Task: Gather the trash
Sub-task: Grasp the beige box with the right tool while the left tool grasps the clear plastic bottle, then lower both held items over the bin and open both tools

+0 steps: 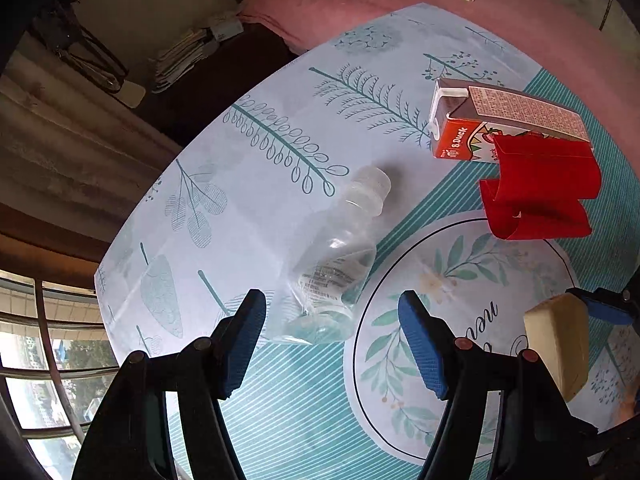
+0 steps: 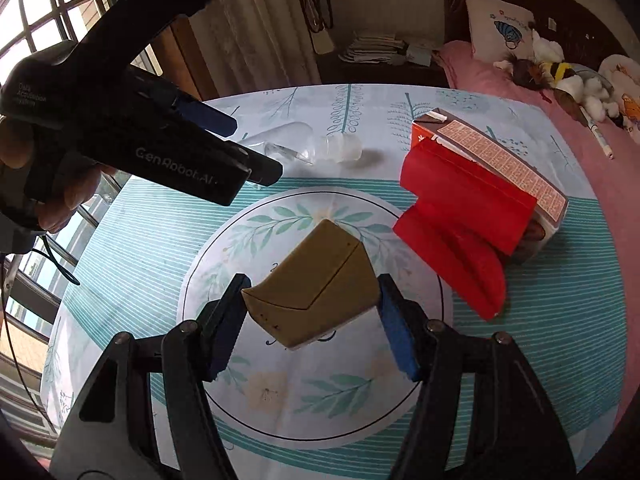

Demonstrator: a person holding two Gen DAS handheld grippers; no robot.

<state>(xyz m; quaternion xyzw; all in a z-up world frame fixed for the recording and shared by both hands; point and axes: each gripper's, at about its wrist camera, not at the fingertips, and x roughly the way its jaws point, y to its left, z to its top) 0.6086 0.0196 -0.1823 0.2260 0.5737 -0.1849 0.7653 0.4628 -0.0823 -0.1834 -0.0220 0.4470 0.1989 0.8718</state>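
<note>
Blue-padded fingers (image 2: 396, 336) of the right gripper (image 2: 310, 320) are clamped on a tan box (image 2: 316, 288), lifted above the round emblem at the middle of the table (image 2: 560, 320). By the left gripper (image 1: 336, 340) nothing is held — its jaws are spread wide above a clear bottle (image 1: 336, 264) lying on its side toward the table's far-left edge. A juice carton (image 1: 500, 120) is laid near the far-right edge, with red folded packaging (image 1: 540, 188) touching it on the near side.

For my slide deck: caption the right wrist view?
Right tool grips a tan box above the floral tablecloth.
</note>
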